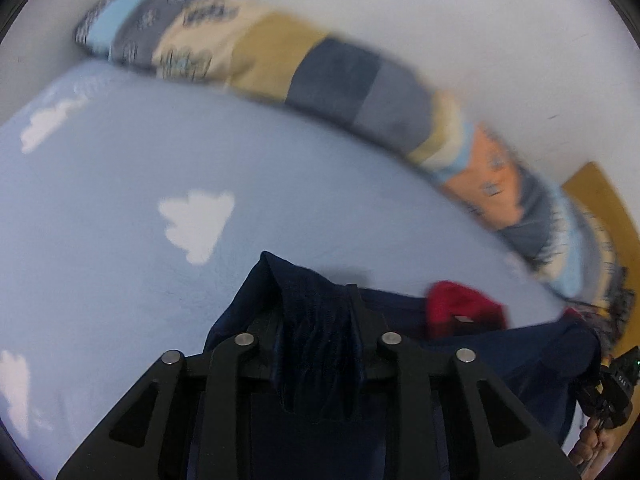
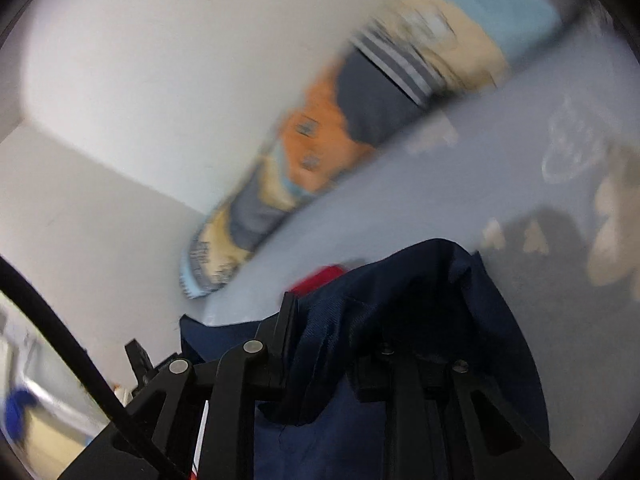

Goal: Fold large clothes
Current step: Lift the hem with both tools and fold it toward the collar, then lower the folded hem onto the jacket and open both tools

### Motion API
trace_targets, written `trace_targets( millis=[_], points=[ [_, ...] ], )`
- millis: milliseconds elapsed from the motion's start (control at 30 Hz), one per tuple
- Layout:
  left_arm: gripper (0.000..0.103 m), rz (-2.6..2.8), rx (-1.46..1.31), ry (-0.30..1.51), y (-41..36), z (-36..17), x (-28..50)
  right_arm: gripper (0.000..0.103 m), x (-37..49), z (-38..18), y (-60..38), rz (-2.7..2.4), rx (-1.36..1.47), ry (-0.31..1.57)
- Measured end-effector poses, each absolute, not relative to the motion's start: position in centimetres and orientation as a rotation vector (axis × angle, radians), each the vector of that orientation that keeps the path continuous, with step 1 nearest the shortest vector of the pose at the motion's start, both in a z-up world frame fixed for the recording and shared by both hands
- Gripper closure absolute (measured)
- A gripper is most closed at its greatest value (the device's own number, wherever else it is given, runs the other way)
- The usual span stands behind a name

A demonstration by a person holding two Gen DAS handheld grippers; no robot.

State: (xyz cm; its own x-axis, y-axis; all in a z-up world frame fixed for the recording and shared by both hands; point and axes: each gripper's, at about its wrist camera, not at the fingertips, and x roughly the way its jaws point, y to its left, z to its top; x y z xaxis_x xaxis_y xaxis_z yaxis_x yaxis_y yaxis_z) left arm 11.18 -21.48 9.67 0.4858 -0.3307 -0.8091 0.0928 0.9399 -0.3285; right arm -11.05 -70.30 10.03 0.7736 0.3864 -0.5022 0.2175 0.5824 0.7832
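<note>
1. Left tongs (image 1: 316, 308) are clenched on a bunched fold of the navy garment (image 1: 320, 360), which trails toward 3 o'clock over the bed (image 1: 120, 240).
2. Right tongs (image 2: 336, 320) grasp another edge of the same garment, draped over their fingers.
3. A patchwork quilt (image 1: 332, 72) lies along the wall at 12 o'clock.

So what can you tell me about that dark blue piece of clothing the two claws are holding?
The dark blue garment is a woven, slightly shiny navy fabric, bunched and creased. One part is pinched in the left claw, another drapes over and between the fingers of the right claw. It hangs stretched between them above the light blue cloud-print bedsheet. A red patch shows on it; what kind of garment it is cannot be told.
</note>
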Motion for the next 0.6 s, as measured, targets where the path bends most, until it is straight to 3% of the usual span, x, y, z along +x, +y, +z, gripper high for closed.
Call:
trace_targets(
  millis=[33,100,200,333,500,600],
  points=[
    [0.066,-0.243,-0.261,1.080,-21.8,8.1,12.4,0.069,-9.6,7.8,-71.4,0.068,1.022,0.737],
    [0.056,-0.245,-0.298,1.128,-21.7,6.3,13.5,0.048,-8.3,5.0,-73.0,0.019,1.112,0.781],
    [0.048,-0.285,-0.373,1.120,-21.0,6.3,13.7,0.046,-8.9,3.2,-75.1,-0.059,1.172,0.754],
    [0.047,-0.351,-0.363,1.058,-20.3,8.6,12.8,0.040,-11.3,6.0,-76.6,-0.091,1.074,0.638],
    [0.043,-0.365,-0.310,0.991,-21.3,10.7,12.3,0.037,-9.6,9.4,-71.5,0.028,0.875,0.629],
    [0.038,-0.394,-0.415,1.065,-20.3,9.8,14.3,0.037,-7.7,9.1,-68.1,0.047,0.785,0.662]
  ],
)
